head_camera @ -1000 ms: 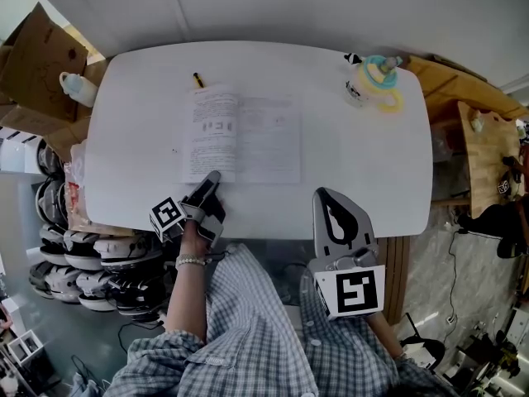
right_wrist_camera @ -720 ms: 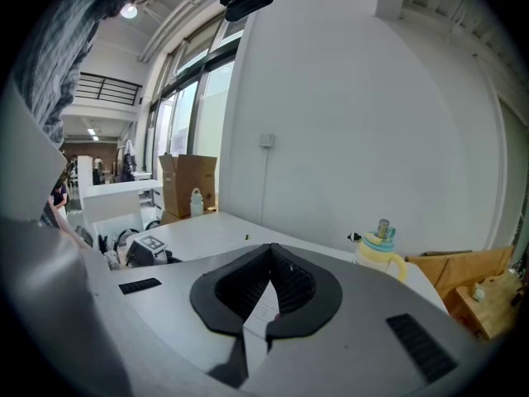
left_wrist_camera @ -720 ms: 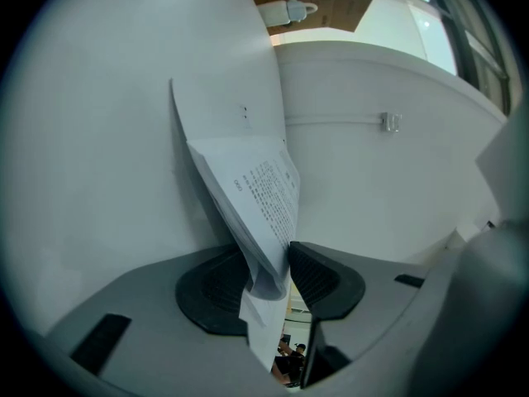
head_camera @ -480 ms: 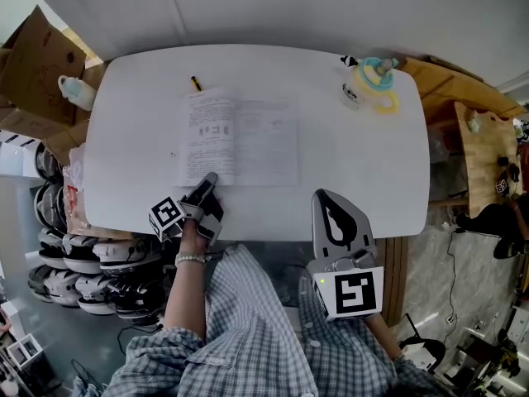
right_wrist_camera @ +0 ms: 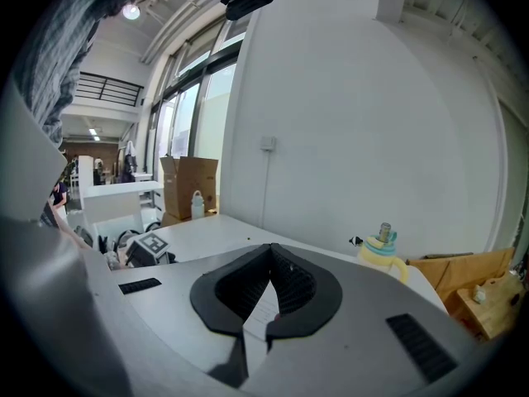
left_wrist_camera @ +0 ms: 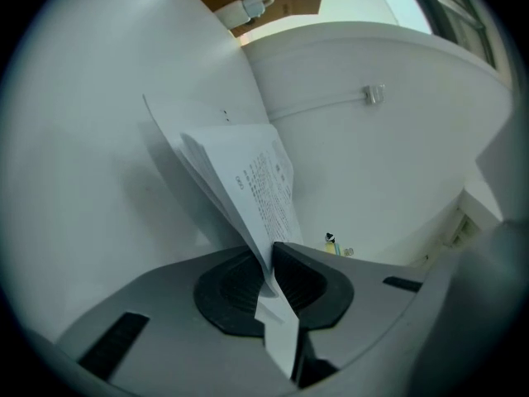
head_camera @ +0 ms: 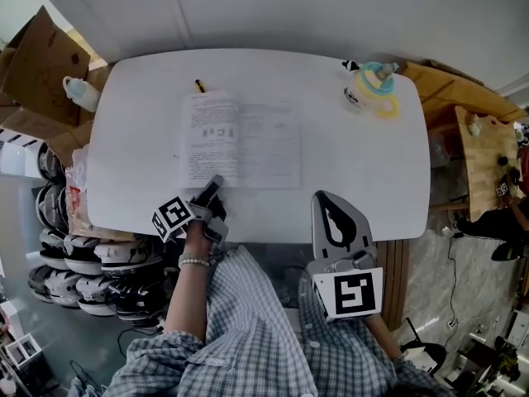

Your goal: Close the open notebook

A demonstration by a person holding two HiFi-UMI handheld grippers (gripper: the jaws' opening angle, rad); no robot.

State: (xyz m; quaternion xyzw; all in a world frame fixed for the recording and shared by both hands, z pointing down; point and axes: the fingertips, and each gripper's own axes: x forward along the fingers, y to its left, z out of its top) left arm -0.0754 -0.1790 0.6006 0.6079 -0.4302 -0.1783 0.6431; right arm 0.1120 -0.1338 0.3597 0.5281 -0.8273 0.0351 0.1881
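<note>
Left gripper just clamped onto the notebook at its left page edge; I judged it ready to fold. Right gripper idled, closed, empty.

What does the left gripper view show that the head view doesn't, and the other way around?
Only the left gripper view: the left hand-held gripper has just been closing its jaws, and they now pinch the edge of lifted pages of the notebook, with lines of print showing.

Only the head view: the notebook's whole open spread, the right hand-held gripper near the table's front edge, and the person's checked shirt.

Both: the notebook, the white table, and a white bottle by the cardboard beyond the table's left end.
</note>
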